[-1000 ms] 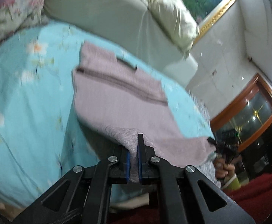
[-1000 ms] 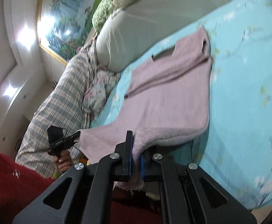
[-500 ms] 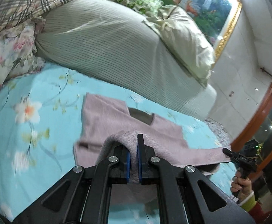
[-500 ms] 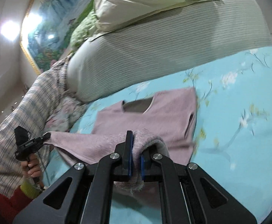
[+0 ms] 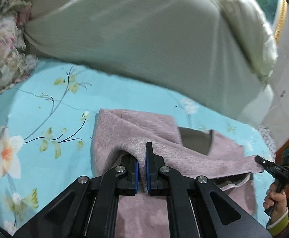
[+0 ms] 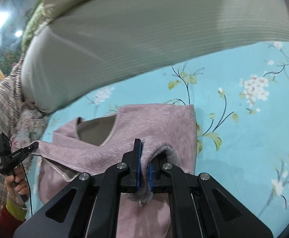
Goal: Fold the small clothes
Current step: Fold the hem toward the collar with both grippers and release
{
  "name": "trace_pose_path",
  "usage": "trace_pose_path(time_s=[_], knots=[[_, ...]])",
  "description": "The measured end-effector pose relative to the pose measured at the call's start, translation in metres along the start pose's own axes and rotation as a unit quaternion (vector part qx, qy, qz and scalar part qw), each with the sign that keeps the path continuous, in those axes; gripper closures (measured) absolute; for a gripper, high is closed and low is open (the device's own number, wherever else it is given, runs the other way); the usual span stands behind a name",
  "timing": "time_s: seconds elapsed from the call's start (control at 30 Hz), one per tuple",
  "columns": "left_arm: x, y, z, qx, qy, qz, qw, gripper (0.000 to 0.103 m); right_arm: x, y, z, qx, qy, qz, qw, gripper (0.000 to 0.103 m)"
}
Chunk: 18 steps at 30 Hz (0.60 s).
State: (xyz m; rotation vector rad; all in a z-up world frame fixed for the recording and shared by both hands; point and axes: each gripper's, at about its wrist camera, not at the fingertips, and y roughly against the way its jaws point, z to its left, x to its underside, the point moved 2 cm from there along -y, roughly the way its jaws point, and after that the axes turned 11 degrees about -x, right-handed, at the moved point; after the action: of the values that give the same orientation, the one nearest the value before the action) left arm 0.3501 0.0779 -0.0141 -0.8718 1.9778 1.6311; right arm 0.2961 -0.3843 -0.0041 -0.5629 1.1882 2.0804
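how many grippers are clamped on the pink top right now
2. The left gripper pinches the pink top along the lifted hem; the right gripper pinches that hem further along. Each one's tip shows in the other's view.

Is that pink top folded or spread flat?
Mid-fold: both grippers, left and right, pinch the pink top's hem over its collar end.
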Motion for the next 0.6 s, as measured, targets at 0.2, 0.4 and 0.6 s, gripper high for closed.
trace_pose_path(time_s=[0.2, 0.4, 0.6], knots=[[-0.006, -0.055, 0.008, -0.025, 0.004, 0.019, 0.9995, 0.099, -0.006, -0.035, -0.020, 0.017, -0.013, 0.015, 1.000, 0.096], [0.001, -0.079, 0.007, -0.047, -0.008, 0.046, 0.9978, 0.094, -0.006, -0.044, -0.038, -0.009, -0.066, 0.035, 0.997, 0.093], [0.026, -0.026, -0.001, -0.021, -0.025, 0.031, 0.9990, 0.077, -0.002, 0.018, -0.014, 0.027, -0.042, -0.030, 0.998, 0.047]])
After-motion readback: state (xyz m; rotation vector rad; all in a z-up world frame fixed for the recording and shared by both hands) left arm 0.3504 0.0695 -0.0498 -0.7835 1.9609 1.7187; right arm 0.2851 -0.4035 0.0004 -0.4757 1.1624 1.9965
